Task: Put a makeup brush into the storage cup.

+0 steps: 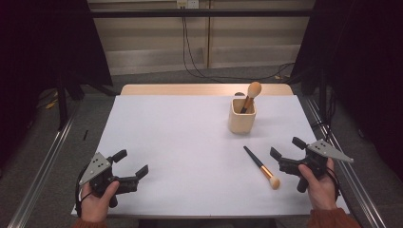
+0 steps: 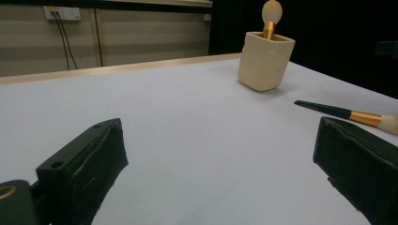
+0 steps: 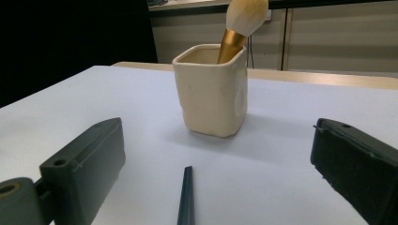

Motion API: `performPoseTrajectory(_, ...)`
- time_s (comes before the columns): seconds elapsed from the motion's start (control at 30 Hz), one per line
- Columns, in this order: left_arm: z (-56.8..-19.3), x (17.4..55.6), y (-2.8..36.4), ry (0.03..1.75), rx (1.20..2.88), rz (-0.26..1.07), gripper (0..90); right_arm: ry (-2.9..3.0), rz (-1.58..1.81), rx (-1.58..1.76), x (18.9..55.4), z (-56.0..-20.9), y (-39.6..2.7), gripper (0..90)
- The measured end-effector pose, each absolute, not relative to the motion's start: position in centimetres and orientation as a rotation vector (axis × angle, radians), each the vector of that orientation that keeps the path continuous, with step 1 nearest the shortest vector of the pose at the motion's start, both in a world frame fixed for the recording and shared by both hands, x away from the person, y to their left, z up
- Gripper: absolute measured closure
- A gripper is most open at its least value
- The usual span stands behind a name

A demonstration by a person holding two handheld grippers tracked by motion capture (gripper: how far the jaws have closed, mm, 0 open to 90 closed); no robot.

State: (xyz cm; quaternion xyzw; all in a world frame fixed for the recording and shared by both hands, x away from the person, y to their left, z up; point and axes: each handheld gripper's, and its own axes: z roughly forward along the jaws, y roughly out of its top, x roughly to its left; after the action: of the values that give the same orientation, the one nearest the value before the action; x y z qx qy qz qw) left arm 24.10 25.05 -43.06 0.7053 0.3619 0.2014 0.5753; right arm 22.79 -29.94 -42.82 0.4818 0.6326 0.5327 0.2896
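A lab rig: white table (image 1: 180, 142) between metal rails (image 1: 43, 166), black curtains (image 1: 47, 38) and trailing cables (image 1: 190, 52)

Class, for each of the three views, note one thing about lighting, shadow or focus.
High view: the white table is evenly lit, its surroundings dark. Left gripper view: the near black jaws are soft, the cup sharper. Right gripper view: the cup casts a faint shadow toward the camera, and the loose brush blurs at the bottom edge.
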Motion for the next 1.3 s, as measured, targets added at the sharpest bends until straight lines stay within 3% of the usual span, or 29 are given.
performPoseTrajectory(0.4, -42.9, 23.4, 25.1, 0.848, 1.649, 0.477, 2.7, 1.715, 1.415, 1.287, 20.6, -43.5, -30.4, 2.0)
performPoseTrajectory(1.3, -43.1, 23.7, 25.2, 0.851, 1.662, 0.473, 2.7, 1.701, 1.445, 1.294, 22.6, -43.4, -29.8, 1.0)
